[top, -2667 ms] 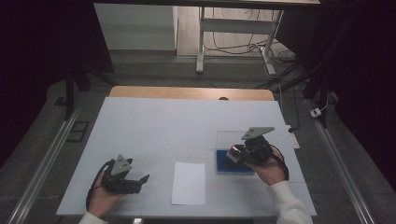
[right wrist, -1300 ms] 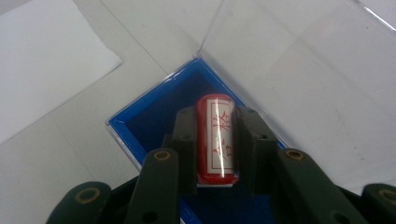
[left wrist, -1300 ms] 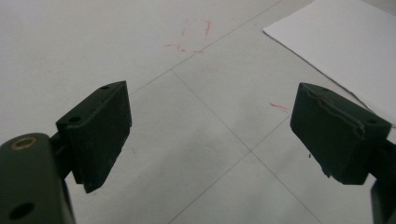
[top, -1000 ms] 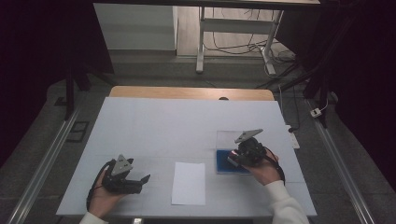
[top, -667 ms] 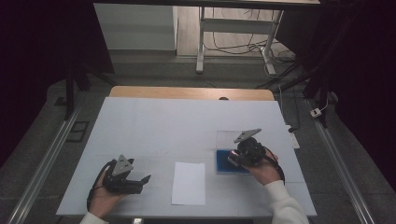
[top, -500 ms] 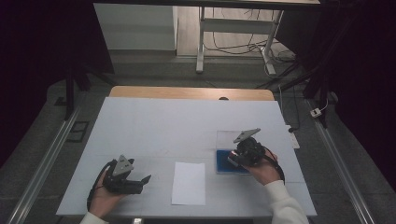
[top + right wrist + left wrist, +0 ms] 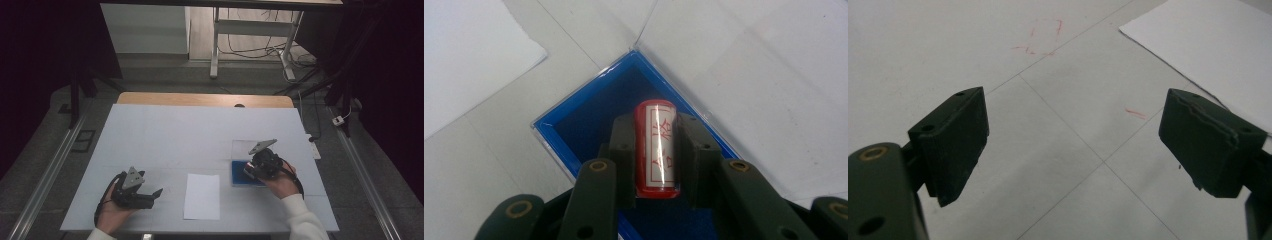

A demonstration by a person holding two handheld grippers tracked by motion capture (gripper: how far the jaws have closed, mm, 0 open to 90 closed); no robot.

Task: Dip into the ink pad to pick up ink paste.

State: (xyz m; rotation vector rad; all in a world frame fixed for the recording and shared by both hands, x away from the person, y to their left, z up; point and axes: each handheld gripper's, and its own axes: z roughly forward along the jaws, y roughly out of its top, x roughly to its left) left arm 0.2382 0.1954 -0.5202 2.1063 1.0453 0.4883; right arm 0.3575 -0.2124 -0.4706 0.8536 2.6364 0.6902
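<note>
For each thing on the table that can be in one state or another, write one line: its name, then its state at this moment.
Right gripper: shut on the red stamp.
Red stamp: held between the jaws, over the blue tray.
Blue tray: open, its clear lid lying flat beside it.
Left gripper: open, nothing between its jaws.
White sheet of paper: flat on the table, blank, untouched.
</note>
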